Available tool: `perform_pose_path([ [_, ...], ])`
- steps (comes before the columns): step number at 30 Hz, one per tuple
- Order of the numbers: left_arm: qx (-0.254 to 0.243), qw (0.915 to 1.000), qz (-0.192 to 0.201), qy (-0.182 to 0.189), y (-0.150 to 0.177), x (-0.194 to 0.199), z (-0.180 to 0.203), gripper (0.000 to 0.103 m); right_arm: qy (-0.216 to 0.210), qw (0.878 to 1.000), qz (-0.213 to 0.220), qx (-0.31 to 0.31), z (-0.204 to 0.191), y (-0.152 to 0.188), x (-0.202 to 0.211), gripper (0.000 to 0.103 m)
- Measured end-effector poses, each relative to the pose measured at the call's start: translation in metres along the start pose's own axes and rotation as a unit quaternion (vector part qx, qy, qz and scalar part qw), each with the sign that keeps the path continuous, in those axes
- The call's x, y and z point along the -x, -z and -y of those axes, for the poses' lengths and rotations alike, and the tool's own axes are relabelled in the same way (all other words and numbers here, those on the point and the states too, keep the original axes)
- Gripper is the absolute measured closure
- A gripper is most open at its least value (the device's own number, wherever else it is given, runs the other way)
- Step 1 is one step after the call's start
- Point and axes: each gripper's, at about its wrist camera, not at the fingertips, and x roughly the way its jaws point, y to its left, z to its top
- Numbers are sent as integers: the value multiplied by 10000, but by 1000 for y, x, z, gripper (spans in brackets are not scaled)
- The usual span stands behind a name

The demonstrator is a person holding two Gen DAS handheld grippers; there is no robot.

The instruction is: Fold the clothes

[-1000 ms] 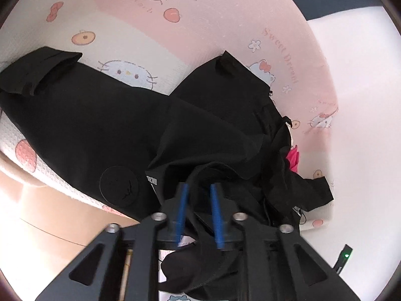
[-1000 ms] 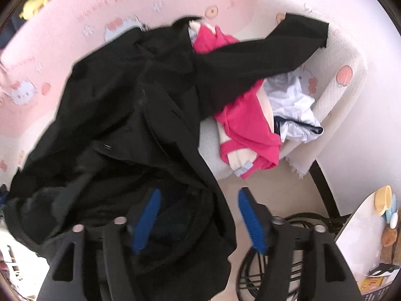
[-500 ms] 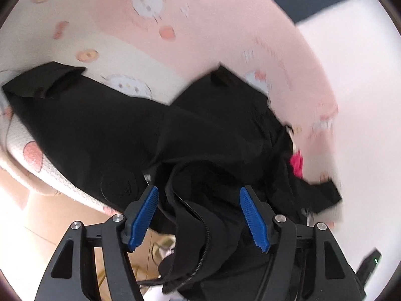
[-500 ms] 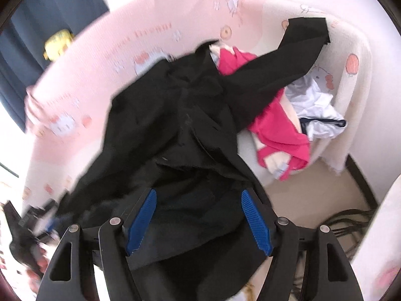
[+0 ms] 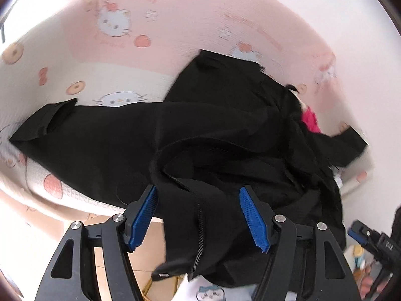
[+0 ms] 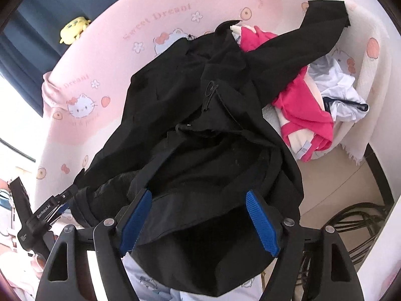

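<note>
Since a second ago your left gripper (image 5: 198, 213) has parted and released the black jacket (image 5: 200, 130), which lies slack between both pairs of jaws; your right gripper (image 6: 198, 219) is opening, gripping nothing.

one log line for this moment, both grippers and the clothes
left gripper: open, black jacket loose between pads | right gripper: opening, jacket between pads | pink garment: unfolded on sofa

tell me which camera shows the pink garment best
The right wrist view: the pink garment lies mostly uncovered beside the black jacket, next to a white garment. The left wrist view shows only a small pink scrap peeking past the jacket.
</note>
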Motion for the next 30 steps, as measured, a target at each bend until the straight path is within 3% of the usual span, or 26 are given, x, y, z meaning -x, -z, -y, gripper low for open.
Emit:
perform_pose_path([
  [5,-693,9972,195,-216,6,20,15,38,-352,9993,82,-124,-2,12,21,26],
  [14,-1306,9904,176,-426,21,32,22,38,-1204,9874,-581,-844,-2,35,7,26],
  [17,-1407,9889,77,-468,27,29,19,38,-1107,9867,-647,-996,5,38,3,26],
  [25,-622,9971,-314,-319,40,3,-9,38,-936,9851,-481,-1359,31,28,1,26],
  [30,-10,9982,-565,184,49,-15,-24,38,-805,9856,-614,-1356,34,16,-19,26],
])
